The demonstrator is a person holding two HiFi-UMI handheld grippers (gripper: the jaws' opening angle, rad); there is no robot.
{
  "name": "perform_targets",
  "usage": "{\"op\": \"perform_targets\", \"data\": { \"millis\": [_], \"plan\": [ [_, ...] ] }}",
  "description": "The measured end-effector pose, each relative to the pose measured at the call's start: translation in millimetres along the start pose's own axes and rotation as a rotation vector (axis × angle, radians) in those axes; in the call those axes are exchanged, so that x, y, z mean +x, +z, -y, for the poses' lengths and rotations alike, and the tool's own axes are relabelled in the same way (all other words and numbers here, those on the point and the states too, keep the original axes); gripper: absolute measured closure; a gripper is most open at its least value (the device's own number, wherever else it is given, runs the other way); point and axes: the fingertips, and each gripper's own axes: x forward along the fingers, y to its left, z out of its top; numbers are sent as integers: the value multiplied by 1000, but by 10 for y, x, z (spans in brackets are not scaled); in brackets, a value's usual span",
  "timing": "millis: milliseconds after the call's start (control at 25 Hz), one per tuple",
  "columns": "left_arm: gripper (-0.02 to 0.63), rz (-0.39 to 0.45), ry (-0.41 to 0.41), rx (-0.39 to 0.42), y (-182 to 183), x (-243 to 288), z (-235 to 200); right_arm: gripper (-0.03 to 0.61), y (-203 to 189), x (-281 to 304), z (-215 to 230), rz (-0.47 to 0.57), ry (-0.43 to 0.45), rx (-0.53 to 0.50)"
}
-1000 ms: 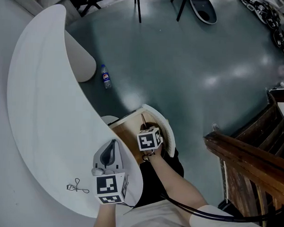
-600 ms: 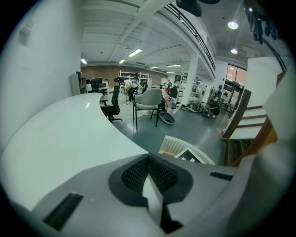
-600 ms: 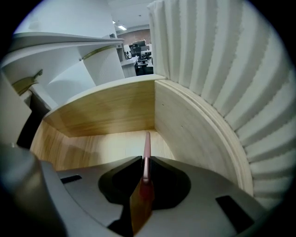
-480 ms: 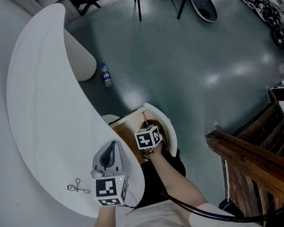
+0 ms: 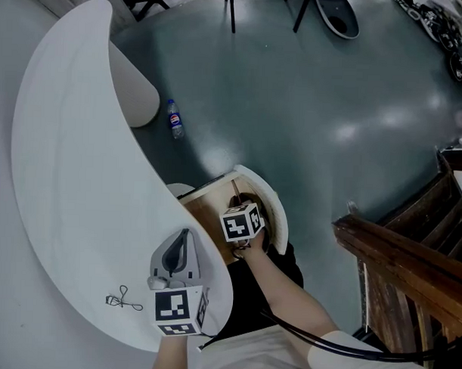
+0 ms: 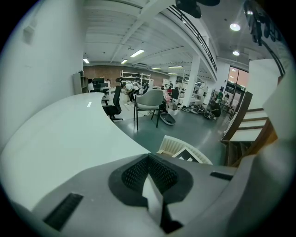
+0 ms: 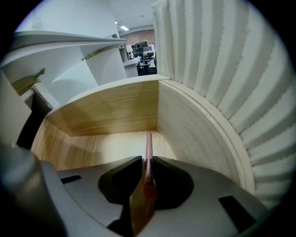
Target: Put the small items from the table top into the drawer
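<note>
Reaching into the wooden drawer (image 7: 106, 115), the right gripper (image 7: 147, 173) is clamped on a thin reddish stick (image 7: 148, 143) pointed at the drawer floor; the left gripper (image 6: 150, 162) is held over the white table (image 6: 69, 139), jaws pressed together.

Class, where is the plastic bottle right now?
In the head view the plastic bottle is on the floor at upper left, beside the inner edge of the white table.

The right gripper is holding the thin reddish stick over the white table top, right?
Not quite. The right gripper does hold the thin reddish stick in its jaws, but down inside the open wooden drawer, not over the white table top. The right gripper view shows the drawer's wooden floor and walls around the stick.
</note>
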Motion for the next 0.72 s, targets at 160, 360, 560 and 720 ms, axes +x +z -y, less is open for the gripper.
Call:
{"op": "perform_targets", "data": {
  "millis": [160,360,560,720],
  "plan": [
    [594,7,22,-5,13,-73,2,511,50,-66,-16,9,13,-9],
    [594,17,62,-25,47,-194,21,511,192,-274,-94,41,60,-34],
    [594,38,99,-37,84,-281,56,511,426,-632,-221,121,117,-66],
    [594,45,140,-49,102,-375,130,511,550,-921,-290,180,180,-83]
  ]
}}
